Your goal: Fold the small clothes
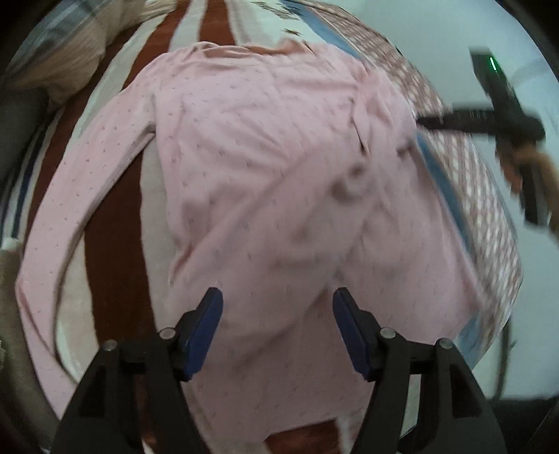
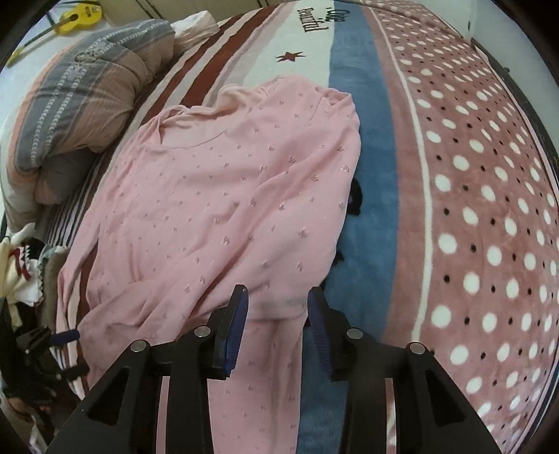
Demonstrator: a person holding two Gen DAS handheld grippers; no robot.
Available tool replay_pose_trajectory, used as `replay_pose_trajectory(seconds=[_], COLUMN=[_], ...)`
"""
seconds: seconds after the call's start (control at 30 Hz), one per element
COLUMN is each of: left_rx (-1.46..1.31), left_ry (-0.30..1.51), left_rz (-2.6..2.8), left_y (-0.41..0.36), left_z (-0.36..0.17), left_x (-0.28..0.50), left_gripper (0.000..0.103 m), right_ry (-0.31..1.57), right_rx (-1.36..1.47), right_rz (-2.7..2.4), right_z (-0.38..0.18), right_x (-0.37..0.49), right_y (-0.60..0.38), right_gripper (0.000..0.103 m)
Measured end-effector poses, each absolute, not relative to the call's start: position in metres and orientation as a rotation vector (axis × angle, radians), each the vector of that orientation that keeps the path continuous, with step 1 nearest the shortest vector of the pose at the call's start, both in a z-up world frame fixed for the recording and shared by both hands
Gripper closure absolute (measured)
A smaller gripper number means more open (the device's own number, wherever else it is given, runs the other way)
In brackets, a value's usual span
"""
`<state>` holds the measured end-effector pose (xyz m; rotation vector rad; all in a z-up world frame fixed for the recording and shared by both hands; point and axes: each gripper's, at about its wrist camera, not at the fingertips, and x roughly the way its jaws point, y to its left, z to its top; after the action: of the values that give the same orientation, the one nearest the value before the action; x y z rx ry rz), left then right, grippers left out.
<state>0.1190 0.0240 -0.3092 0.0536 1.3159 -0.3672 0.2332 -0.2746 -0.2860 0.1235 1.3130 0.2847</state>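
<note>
A pink long-sleeved top [image 1: 265, 167] with small embroidered marks lies spread on the bed blanket [image 1: 115, 223]. One sleeve [image 1: 63, 209] trails down the left. My left gripper [image 1: 277, 314] is open and empty just above the top's near part. My right gripper [image 2: 277, 307] is open, its blue pads on either side of the top's near edge [image 2: 279, 304], gripping nothing. The top also fills the middle of the right wrist view [image 2: 223, 195]. The right gripper shows blurred at the far right of the left wrist view [image 1: 489, 122].
The blanket has red and white stripes, a blue band [image 2: 370, 167] and a pink polka-dot area [image 2: 489, 195]. A striped quilt [image 2: 84, 101] is bunched at the upper left. A heap of other clothes [image 2: 21, 272] lies at the left bed edge. A yellow toy guitar [image 2: 78, 17] leans behind.
</note>
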Motion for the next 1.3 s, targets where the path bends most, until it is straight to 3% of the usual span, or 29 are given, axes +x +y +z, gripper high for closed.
replay_pose_trajectory(seconds=[0.23,0.4,0.47,0.53,0.63,1.1,1.3], left_rx=[0.267,0.413,0.486,0.496,0.414,-0.599,-0.677], left_ry=[1.282,1.190,1.163,1.157,1.177,1.282,1.291], left_rz=[-0.328,-0.309,-0.325,-0.352,-0.389,-0.608,-0.374], left_y=[0.025,0.017,0.013,0.012,0.019,0.080,0.120], left_z=[-0.337,-0.345,-0.348,-0.346,-0.332,-0.222,-0.225], left_x=[0.087,0.090,0.090,0.091,0.095,0.095,0.086], left_gripper=[0.042,0.048,0.057,0.087,0.098,0.100,0.100], right_ry=[1.305,1.314,1.317,1.315,1.314,1.249,1.242], right_rx=[0.131,0.146,0.155,0.158,0.168,0.220,0.205], right_rz=[0.279,0.268,0.264,0.259,0.250,0.276,0.294], right_z=[-0.285,-0.290,-0.291,-0.291,-0.290,-0.226,-0.217], right_x=[0.207,0.192,0.186,0.183,0.181,0.182,0.183], right_y=[-0.272,-0.271,-0.271,-0.271,-0.271,-0.260,-0.253], right_gripper=[0.071,0.071,0.071,0.071,0.071,0.070,0.070])
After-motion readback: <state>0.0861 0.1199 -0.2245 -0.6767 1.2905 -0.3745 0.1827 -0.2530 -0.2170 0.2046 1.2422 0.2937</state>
